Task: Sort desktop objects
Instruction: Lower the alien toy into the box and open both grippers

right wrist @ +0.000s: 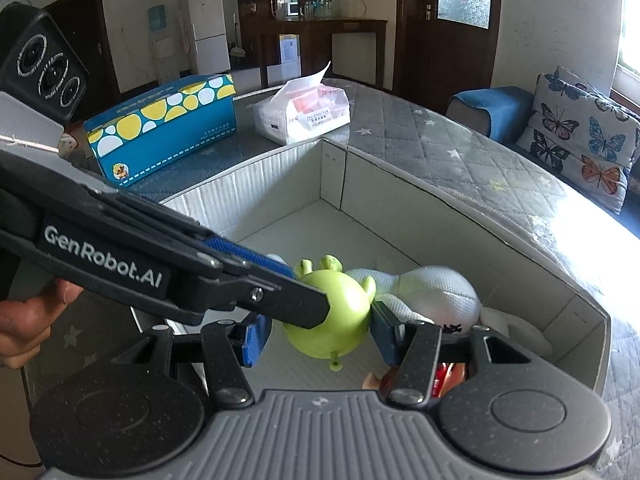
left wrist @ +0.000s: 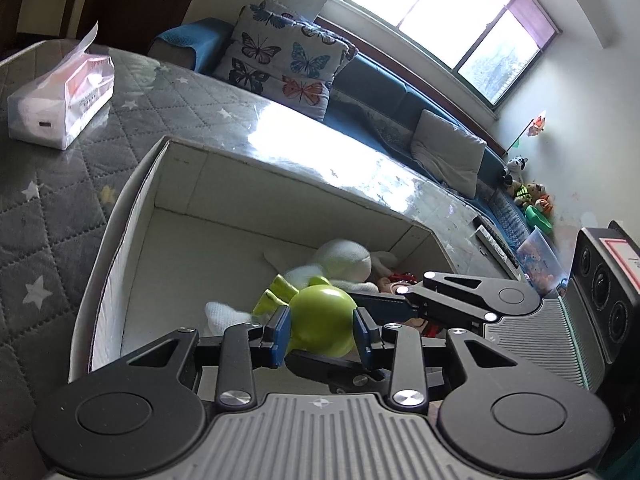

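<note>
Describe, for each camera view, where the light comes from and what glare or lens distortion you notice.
Left wrist view: the blown-out window throws white glare across the glossy tabletop, and the fisheye bows the table edge. Right wrist view: daylight enters from the right edge, the white box walls curve, and the green toy is sharp.

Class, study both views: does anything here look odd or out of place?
Yes: both claws are at one green toy over the box. The left claw grips it, while the right claw straddles it too, one pad apparently clear. Nothing looks spilled or damaged.
</note>
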A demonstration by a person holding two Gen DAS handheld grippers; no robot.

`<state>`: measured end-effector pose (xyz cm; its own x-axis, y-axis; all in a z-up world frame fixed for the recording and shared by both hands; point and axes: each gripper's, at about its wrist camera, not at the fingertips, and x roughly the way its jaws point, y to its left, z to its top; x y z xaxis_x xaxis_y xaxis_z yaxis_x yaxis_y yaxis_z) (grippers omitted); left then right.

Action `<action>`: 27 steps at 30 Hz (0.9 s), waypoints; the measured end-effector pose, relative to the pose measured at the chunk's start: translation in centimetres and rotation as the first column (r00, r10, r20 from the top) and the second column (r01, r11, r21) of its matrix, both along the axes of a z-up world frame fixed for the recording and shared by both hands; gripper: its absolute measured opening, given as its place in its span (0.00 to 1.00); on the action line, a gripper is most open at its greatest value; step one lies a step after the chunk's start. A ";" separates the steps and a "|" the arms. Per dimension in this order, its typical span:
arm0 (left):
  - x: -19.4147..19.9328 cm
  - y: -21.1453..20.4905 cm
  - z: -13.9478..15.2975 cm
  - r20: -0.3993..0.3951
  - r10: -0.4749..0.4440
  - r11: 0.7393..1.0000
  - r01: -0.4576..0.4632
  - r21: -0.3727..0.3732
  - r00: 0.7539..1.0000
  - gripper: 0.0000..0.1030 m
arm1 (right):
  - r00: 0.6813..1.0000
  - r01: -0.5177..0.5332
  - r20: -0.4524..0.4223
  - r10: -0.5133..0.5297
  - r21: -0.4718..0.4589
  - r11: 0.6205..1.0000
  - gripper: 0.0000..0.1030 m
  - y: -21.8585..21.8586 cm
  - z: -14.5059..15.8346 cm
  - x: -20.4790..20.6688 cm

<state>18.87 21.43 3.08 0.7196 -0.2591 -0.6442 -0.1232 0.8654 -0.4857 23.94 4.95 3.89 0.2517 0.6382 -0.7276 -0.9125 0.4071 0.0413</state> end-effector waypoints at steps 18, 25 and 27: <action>-0.6 0.1 -0.3 -0.017 0.039 0.999 -0.039 -0.002 0.999 0.35 | 1.000 0.001 0.021 -0.001 0.015 1.000 0.55 -1.0 0.8 -0.9; -1.2 -0.1 0.5 -0.004 0.051 0.999 -0.051 -0.002 0.999 0.34 | 0.999 0.014 0.040 -0.016 0.047 0.999 0.55 -2.4 1.9 -1.7; -1.5 -0.3 0.8 0.002 0.052 0.999 -0.052 0.002 0.999 0.34 | 0.998 0.020 0.051 -0.023 0.056 0.998 0.55 -2.9 2.3 -2.1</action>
<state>17.34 21.14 3.87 0.7336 -0.2198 -0.6431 -0.1668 0.8591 -0.4839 21.84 2.03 6.16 0.3020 0.6715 -0.6767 -0.9052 0.4247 0.0175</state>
